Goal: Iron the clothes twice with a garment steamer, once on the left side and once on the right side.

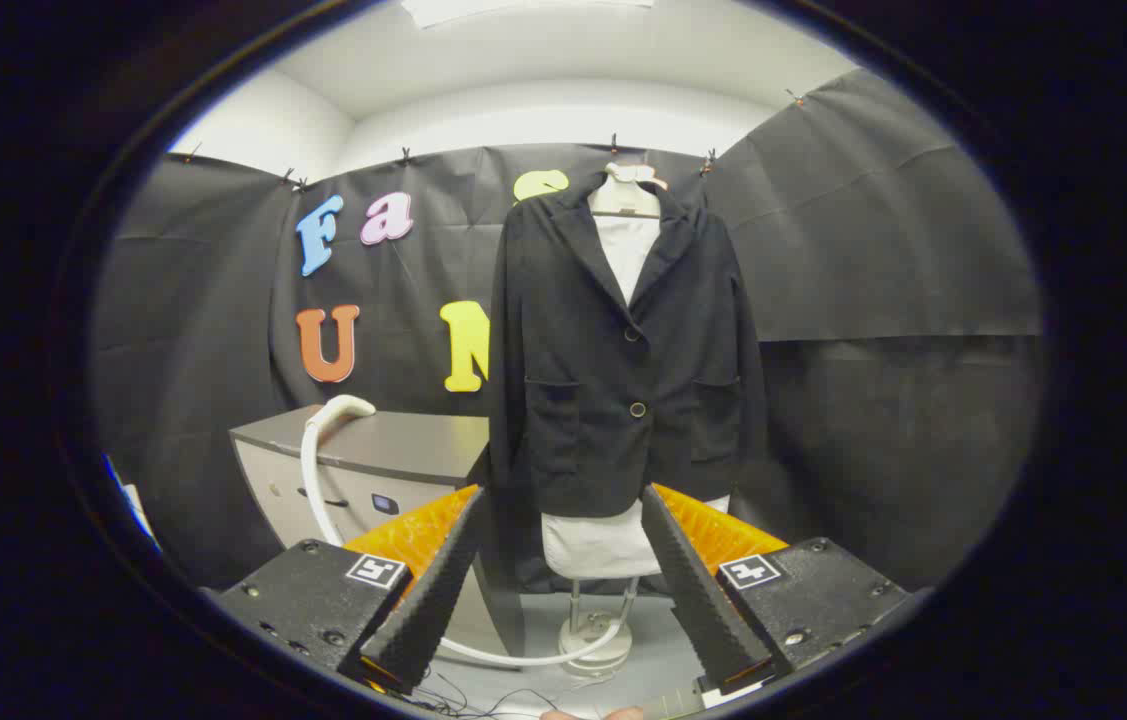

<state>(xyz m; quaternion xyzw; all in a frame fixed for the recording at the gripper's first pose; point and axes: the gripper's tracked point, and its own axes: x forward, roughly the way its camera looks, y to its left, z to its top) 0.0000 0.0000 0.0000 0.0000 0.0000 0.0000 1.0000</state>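
Claw [563,580] open, fingers spread wide with nothing between them, aimed straight at the black jacket [623,350], which hangs at twelve o'clock well beyond the fingertips. Jacket buttoned and dressed over a white mannequin torso [598,545] on a stand [595,635], probably so the fabric falls flat and both front panels face the approach for a left pass and a right pass. White steamer hose [315,470] arching up at ten o'clock from beside a grey cabinet [373,460], then curving down and round the floor toward the stand's base at six o'clock; likely parked there to keep the steamer within reach of the garment. Steamer head itself hard to make out: the hose's upper end rounds off above the cabinet top, and whether that is the nozzle cannot be told. Cabinet's lower front blocked by one finger, mannequin's hem partly cut by both. Thin dark cables [463,700] on the floor at six o'clock, ends lost below the fingers. Steaming seemingly not yet begun
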